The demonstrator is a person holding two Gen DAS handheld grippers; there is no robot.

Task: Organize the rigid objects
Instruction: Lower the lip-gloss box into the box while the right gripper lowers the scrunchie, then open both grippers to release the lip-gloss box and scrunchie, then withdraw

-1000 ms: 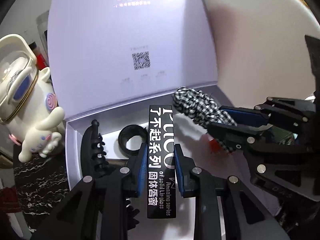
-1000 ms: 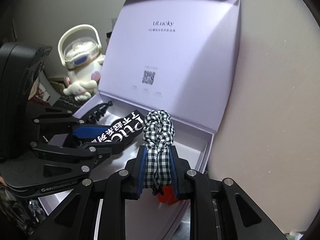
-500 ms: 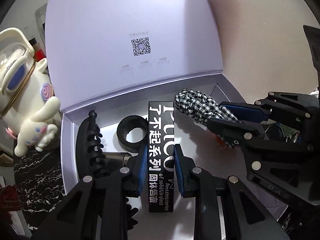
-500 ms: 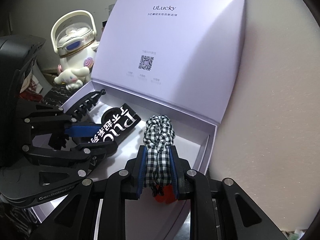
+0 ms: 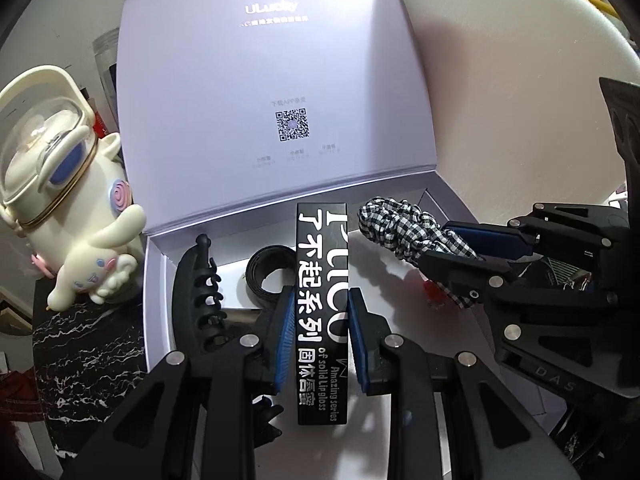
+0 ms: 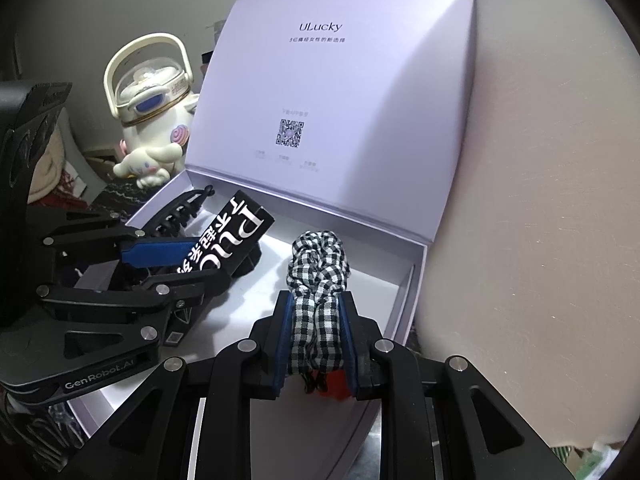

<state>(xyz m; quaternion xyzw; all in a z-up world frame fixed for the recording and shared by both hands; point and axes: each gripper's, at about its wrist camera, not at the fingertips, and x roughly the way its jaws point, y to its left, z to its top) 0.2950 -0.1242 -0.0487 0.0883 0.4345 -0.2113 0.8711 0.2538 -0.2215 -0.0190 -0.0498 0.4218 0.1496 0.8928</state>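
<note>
Both claws hold items over the open lilac gift box [image 5: 154, 292].

The left claw [image 5: 322, 328] is pinching a black lip gloss carton [image 5: 322, 280] between its blue pads, the carton running straight out ahead of it above the box floor. Just left of this claw lies a black hair claw clip [image 5: 196, 288], and ahead of it, partly behind the carton, a black ring-shaped band [image 5: 262, 276]. The right claw [image 6: 316, 334] is clamped on a black-and-white gingham scrunchie [image 6: 318, 264], whose bunched end sticks out ahead of the pads over the box's right half; something red [image 6: 336, 384] shows beneath it. The lid [image 6: 340, 100] stands upright beyond both claws. Far left of them sits a cream cartoon-dog bottle [image 5: 60, 184] on a dark marbled desk [image 5: 88, 344].
</note>
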